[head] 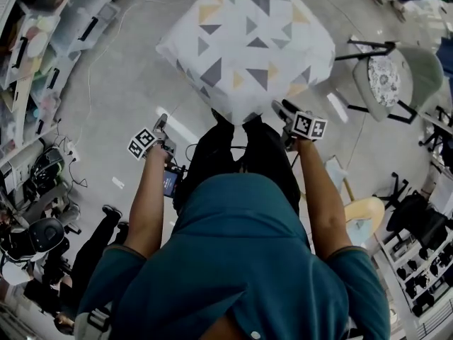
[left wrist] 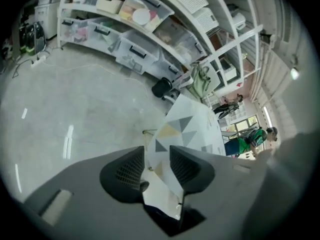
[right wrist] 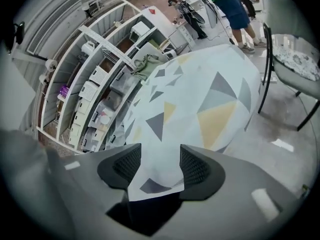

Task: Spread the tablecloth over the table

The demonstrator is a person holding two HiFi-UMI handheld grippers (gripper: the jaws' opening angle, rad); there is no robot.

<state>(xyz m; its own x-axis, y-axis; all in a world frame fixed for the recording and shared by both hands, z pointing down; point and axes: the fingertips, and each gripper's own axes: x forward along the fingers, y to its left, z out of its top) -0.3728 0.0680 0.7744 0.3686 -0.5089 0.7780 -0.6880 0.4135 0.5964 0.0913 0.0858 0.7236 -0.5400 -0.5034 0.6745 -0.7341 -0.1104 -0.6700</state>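
A person in a teal shirt is seen from above, with 2 handheld grippers held out in front. Ahead of both jaw pairs, a white tablecloth (head: 248, 41) printed with grey and yellow triangles is draped over a table that is hidden beneath it. The cloth's sides hang down, and its nearest corner hangs towards the person, between the 2 grippers.

The left gripper (left wrist: 156, 156) is held with its 2 dark ribbed jaws apart. A pale corner of the tablecloth is seen in the gap between them and runs back under the jaws. Neither pad is pressed onto it, so nothing is gripped. In the head view this gripper (head: 161, 122) is placed to the left of the hanging corner. Beyond and to the left of its jaws, bare grey floor (left wrist: 75, 114) is shown, and past that, white shelving (left wrist: 140, 39) filled with clear storage bins.

The right gripper (right wrist: 161, 156) is also held with its jaws wide apart. A squared-off corner of the tablecloth is laid loosely between them, with its end reaching behind the pads; it is not pinched. From the jaws the cloth spreads forward and to the right. In the head view this gripper (head: 282, 108) is set just beside the cloth's near right edge.

To the right of the right jaws, a grey chair (right wrist: 295, 59) with a patterned seat is placed on the floor.
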